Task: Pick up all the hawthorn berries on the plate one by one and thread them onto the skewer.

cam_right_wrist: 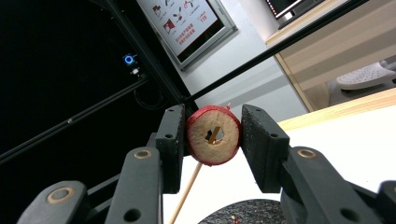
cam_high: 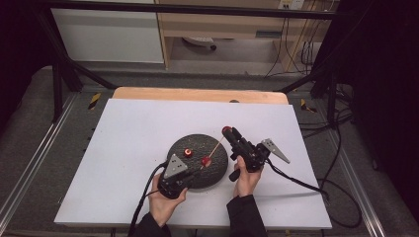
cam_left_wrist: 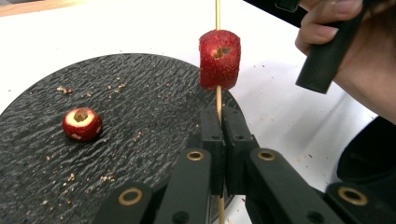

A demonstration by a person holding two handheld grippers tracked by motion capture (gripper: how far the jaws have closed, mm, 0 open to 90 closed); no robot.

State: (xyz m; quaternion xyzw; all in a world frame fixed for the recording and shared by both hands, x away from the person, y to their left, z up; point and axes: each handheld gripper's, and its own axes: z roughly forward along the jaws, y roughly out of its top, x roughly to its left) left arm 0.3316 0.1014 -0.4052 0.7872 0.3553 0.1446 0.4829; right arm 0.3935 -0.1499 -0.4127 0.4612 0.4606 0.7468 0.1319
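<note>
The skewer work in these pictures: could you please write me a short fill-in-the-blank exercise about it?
1. The left hand-held gripper is shut on a thin wooden ____.
2. The right hand-held gripper holds a cored red fruit piece with the stick's tip in its ____.
3. Another red piece is already threaded ____ down the stick.
4. A third piece lies on the round ____ plate.

Missing words: skewer; hole; farther; black

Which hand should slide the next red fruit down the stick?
Probably the right. Its tool already grips a red fruit ring threaded on the stick, while the left tool is shut holding the stick steady.
</note>
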